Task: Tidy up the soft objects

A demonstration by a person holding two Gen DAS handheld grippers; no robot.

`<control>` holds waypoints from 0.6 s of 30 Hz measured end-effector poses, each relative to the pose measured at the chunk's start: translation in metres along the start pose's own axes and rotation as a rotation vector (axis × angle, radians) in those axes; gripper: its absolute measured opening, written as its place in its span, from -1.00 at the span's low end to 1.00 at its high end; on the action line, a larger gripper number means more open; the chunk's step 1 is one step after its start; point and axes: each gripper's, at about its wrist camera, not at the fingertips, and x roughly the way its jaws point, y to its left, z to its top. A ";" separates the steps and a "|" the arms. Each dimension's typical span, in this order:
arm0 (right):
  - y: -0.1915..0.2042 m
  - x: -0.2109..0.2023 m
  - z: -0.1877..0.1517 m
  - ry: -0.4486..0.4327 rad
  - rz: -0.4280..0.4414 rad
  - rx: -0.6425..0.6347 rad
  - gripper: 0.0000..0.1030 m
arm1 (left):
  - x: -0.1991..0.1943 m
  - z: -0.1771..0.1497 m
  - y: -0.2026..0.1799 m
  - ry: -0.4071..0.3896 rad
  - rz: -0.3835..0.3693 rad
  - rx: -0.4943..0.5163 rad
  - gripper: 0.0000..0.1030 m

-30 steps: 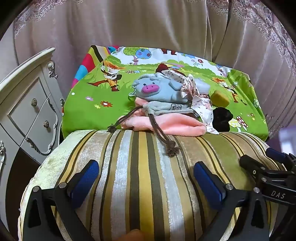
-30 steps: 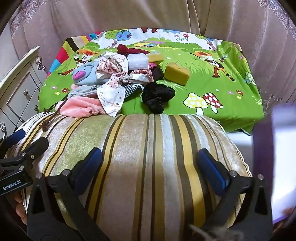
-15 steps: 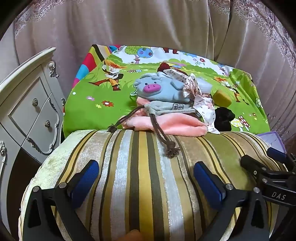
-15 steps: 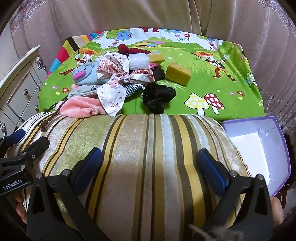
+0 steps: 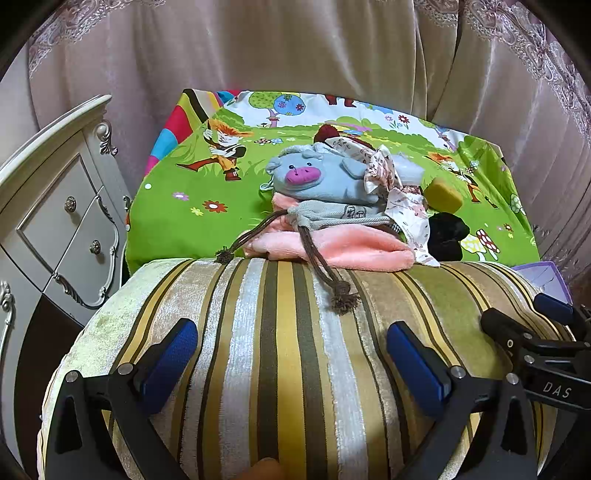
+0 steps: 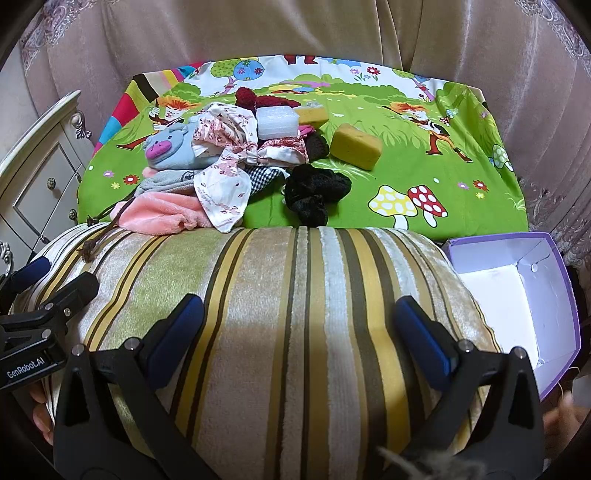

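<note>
Soft objects lie heaped on a cartoon-print green cloth (image 6: 424, 173) covering a bench, with beige curtains (image 6: 258, 29) hanging behind. At the left of the heap sits a blue pig plush (image 6: 168, 149), resting on a grey drawstring pouch (image 5: 332, 216) and a pink fleece cloth (image 6: 159, 212); the pouch's brown cords (image 5: 325, 269) trail onto a striped velvet cushion (image 6: 295, 332) in the foreground. A white floral-print garment (image 6: 225, 184) drapes over the middle of the pile, touching a checked cloth (image 6: 264, 175). Behind them are a dark red knitted item (image 6: 255, 99) and a white foam block (image 6: 277, 122). A black fuzzy item (image 6: 314, 192) lies just beside the garment, near the cushion's far edge. Two yellow sponges sit further back: the nearer sponge (image 6: 356, 146) apart from the pile, the farther sponge (image 6: 314, 114) touching the foam block. An open purple box (image 6: 554, 295) with a white interior stands to the right of the cushion. A white carved cabinet (image 5: 55, 221) stands at the left. The left claw (image 5: 291, 363) and the right claw (image 6: 306, 334) are side by side, each with its blue-padded fingers spread wide over the cushion and gripping nothing. Fingertips of a person's hand (image 6: 40, 413) show beneath the left tool in the right wrist view.
</note>
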 end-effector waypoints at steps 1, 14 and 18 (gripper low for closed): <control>0.000 0.000 0.000 0.000 0.000 0.001 1.00 | 0.000 0.000 0.000 0.000 0.001 0.001 1.00; 0.000 0.000 -0.001 -0.002 0.002 0.004 1.00 | 0.000 0.000 0.000 0.001 0.002 0.002 1.00; -0.001 0.000 -0.001 -0.009 0.003 0.006 1.00 | -0.002 -0.001 -0.001 0.000 0.006 0.005 1.00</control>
